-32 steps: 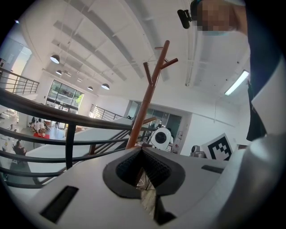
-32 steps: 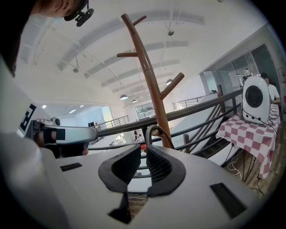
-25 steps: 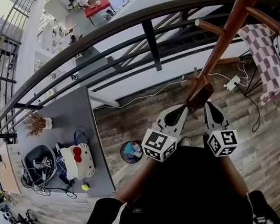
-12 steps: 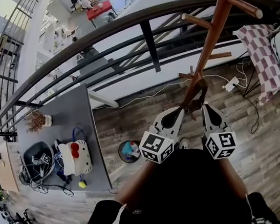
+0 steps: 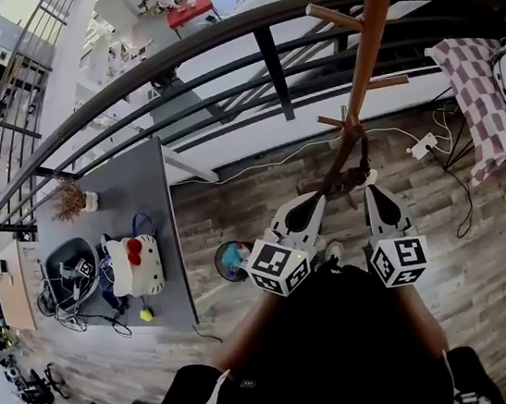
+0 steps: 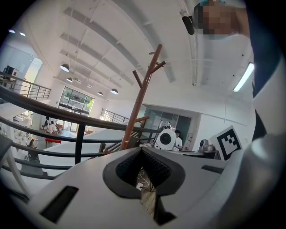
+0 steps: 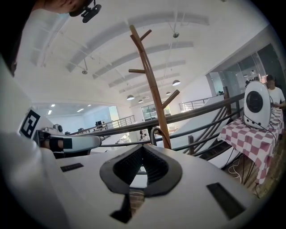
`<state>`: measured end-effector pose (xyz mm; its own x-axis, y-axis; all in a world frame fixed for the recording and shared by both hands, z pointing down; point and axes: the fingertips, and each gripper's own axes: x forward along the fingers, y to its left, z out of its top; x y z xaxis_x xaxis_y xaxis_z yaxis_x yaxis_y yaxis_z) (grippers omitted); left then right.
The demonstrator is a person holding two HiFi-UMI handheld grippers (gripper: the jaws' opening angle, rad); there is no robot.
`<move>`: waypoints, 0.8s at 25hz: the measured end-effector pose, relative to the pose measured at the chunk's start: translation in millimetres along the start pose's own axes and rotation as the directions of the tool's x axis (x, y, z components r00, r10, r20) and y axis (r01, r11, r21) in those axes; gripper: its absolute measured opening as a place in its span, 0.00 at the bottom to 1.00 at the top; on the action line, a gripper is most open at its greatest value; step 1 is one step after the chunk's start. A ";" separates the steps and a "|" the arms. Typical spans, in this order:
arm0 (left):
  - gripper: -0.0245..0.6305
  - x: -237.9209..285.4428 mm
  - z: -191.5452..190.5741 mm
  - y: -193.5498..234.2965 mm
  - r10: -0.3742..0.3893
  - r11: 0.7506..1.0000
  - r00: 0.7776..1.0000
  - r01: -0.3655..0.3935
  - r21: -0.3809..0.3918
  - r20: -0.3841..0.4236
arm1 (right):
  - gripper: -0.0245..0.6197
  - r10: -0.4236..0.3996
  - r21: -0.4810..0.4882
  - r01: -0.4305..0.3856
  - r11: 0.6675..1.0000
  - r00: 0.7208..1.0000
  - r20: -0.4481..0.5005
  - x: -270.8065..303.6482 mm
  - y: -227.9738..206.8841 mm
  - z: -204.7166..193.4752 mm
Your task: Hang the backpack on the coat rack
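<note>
Backpack [image 5: 136, 267], white w/ a red bow & blue top loop, lies on the grey tabletop [image 5: 153, 192] at the person's far left. It is well apart from the coat rack [image 5: 366, 54] & from both tools. Near it on the tabletop: a black bag [image 5: 69, 276] w/ cables, a yellow ball [image 5: 145, 314] & a small dried plant [image 5: 71, 201]. The coat rack, a brown wood pole w/ angled pegs, stands on the plank floor [image 5: 236, 213] just inside the dark railing [image 5: 213, 48]. Left hand-held gripper [image 5: 316, 201] & right hand-held gripper [image 5: 371, 194] sit side by side, pointing at the rack's base. On each, the 2 jaws are closed tip to tip w/ nothing gripped; floor shows thru the gap behind the tips. A checked cloth [image 5: 477, 100] lies right of the rack.
</note>
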<state>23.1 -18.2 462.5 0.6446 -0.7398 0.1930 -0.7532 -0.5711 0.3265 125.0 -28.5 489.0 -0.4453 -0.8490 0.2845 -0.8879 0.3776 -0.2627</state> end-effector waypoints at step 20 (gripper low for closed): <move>0.05 -32.5 -2.9 -22.0 -0.027 0.999 0.999 0.027 0.044 0.021 | 0.06 0.033 0.000 -0.033 0.999 0.998 0.059 -30.6 30.4 4.3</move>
<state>19.1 19.4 451.7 0.6622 -0.7310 0.1646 -0.7408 -0.6056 0.2907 112.1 7.3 468.3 -0.4669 -0.8563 0.2208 -0.8726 0.4057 -0.2721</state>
